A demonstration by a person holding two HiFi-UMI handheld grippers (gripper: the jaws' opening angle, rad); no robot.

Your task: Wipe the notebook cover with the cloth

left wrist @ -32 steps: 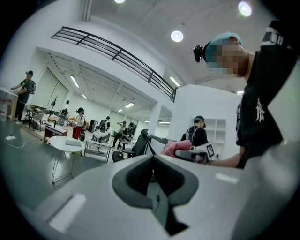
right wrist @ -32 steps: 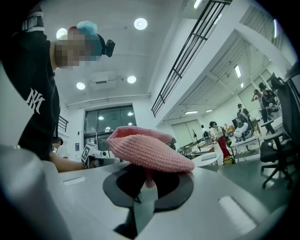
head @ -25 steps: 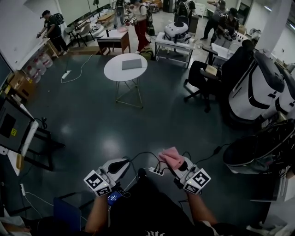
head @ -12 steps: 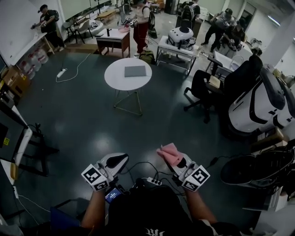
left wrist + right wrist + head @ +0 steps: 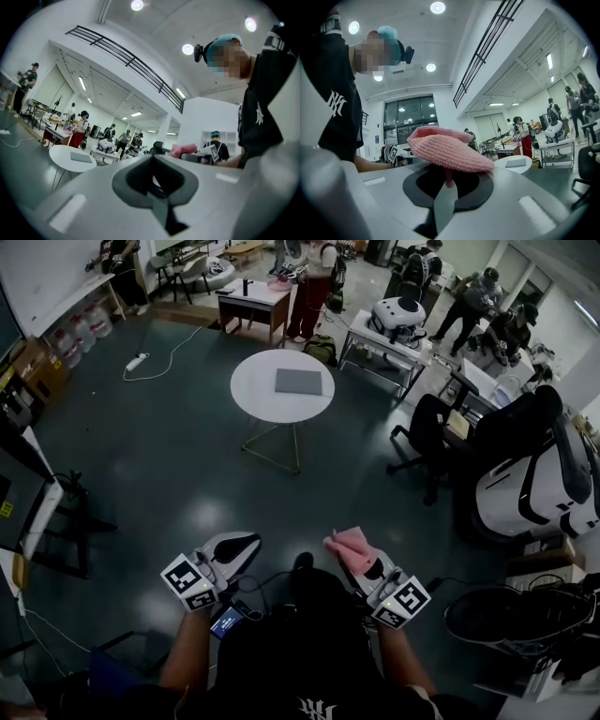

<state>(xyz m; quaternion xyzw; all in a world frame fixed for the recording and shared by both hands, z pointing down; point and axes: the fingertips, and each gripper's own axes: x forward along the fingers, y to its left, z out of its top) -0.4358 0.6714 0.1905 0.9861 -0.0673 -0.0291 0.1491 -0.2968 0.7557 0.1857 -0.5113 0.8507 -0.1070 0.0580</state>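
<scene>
So the notebook [image 5: 298, 382] is a flat grey thing lying closed on the round white counter [image 5: 253, 390], roughly in the middle and a touch toward the right edge as the head view has it. Nothing is touching it, and both claws are well apart from it, down at the near end of the dark floor [image 5: 169, 474] right in front of the person. The cloth [image 5: 349, 547] is pink and knitted-looking, and it's in the right claw [image 5: 361, 563]. In the right gripper view the two halves are squeezed onto a thin fold of it, and the rest of the cloth bunches up in a puffy lump on top of the tips. Nothing else is in that grip. The left claw [image 5: 246, 542] is pressed fully together with nothing in it; the left gripper view shows only a closed seam between the dark pads. Both claws point out level toward the counter, side by side, and each has a marker cube [image 5: 188, 582] back near the hand. Past the counter's right edge sits a black office chair [image 5: 427, 442], and beyond its far edge there are desks with several people standing around.
</scene>
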